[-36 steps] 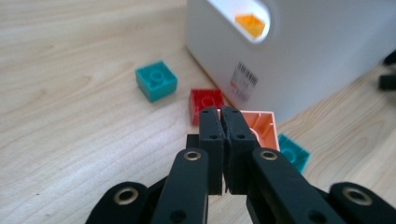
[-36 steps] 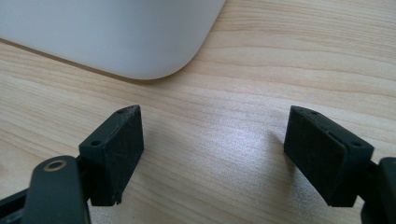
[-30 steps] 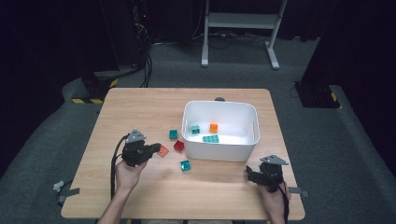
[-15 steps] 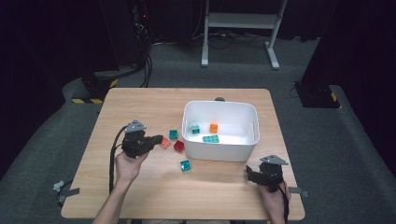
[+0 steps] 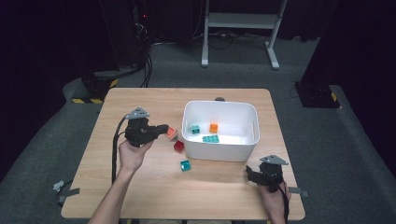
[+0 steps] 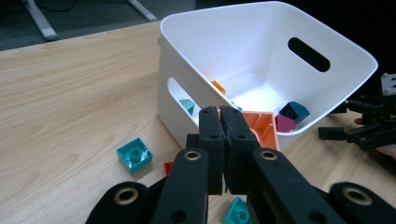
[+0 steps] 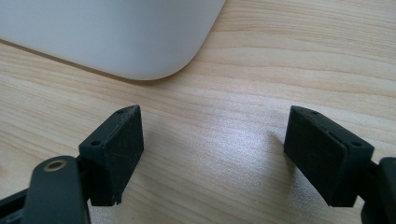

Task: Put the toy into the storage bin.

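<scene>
Orange block (image 6: 262, 127) is clamped in the closed left tongs (image 6: 223, 122), lifted off the bench (image 5: 140, 186) at the white bin's (image 5: 252, 140) 9 o'clock side. Next: carry over rim, release. Right tongs (image 7: 212, 154) rest wide open, empty.

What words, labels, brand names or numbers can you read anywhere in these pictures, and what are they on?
None: no readable text on the white bin, the orange block in the left gripper, the other blocks, the right gripper or the table.
The yellow and black hazard stripes on the floor beyond the table are a pattern, not lettering.
</scene>
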